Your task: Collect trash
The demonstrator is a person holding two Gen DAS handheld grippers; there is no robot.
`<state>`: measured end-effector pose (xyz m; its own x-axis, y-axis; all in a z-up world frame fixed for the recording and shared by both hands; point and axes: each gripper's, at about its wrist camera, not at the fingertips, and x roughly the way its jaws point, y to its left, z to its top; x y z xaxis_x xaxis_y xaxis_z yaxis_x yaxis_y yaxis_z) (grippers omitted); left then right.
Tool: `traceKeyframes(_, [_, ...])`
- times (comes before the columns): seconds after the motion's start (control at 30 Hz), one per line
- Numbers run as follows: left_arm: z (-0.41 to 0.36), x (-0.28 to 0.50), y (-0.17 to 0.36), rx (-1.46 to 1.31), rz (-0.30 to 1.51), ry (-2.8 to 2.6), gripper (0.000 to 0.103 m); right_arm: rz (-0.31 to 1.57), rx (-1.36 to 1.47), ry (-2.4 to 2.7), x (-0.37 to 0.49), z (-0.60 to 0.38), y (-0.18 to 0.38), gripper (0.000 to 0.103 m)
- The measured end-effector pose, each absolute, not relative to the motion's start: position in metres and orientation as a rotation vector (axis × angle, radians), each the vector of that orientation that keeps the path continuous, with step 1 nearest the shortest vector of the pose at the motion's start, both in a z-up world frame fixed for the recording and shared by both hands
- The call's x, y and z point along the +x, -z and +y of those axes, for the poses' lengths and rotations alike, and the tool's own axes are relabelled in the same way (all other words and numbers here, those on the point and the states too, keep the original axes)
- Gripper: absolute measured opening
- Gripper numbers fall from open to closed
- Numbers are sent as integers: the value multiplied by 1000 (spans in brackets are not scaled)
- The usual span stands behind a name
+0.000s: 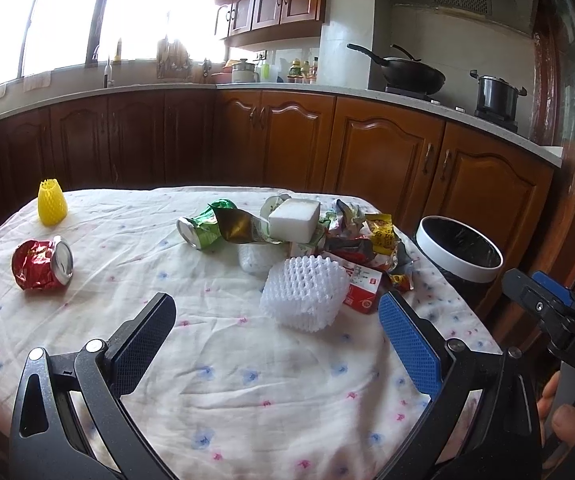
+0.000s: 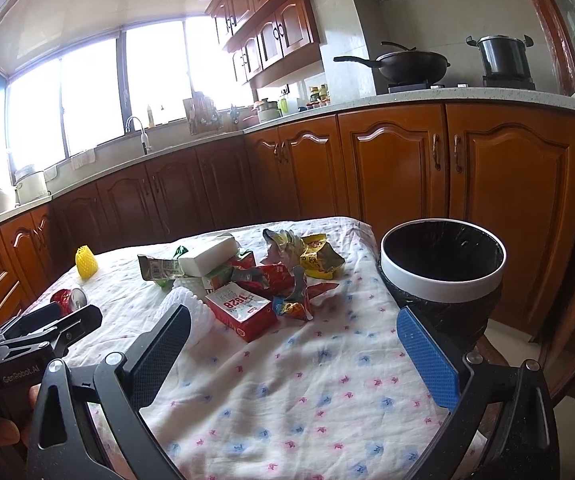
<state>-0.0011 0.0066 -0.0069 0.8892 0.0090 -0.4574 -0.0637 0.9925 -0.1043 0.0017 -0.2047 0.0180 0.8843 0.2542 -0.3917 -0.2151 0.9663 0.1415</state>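
Both tongs hover wide open over the near edge of the worktop (image 1: 247, 400), which is draped in a white cloth with small blue and pink flowers, and neither has hold of anything. The left tongs (image 1: 275, 340) spread their pads around bare cloth, with a white foam fruit net (image 1: 303, 296) lying just beyond them. The right tongs (image 2: 295, 348) likewise hold nothing; their blue pad sits toward the right edge of the worktop, close to the bin.

The trash lies mostly in one heap toward the far right corner. A red carton (image 2: 241, 312) rests at the near side of the heap, touching the foam net. Behind it are crumpled snack wrappers (image 2: 315, 258) in yellow, red and silver, and a white rectangular block (image 1: 294, 220) sits on top of the pile. A crushed green can (image 1: 203, 230) lies on its side at the left of the heap — a twisted foil wrapper reaches from it toward the block.

Well apart, near the left edge, a crushed red can (image 1: 41, 266) lies on its side. A yellow foam net (image 1: 51, 202) stands upright at the far left corner.

The round trash bin (image 2: 443, 284) — white rim, black liner — stands just beside the right edge of the worktop, its mouth open.
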Motion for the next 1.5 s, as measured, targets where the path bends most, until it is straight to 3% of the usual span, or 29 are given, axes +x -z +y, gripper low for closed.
traceKeyframes(1.37, [6, 34, 22, -137, 581, 11, 103, 532, 166, -282, 41, -218, -1, 102])
traceKeyframes(1.5, [5, 47, 25, -148, 611, 31, 103, 581, 185, -286, 59, -220, 5, 90])
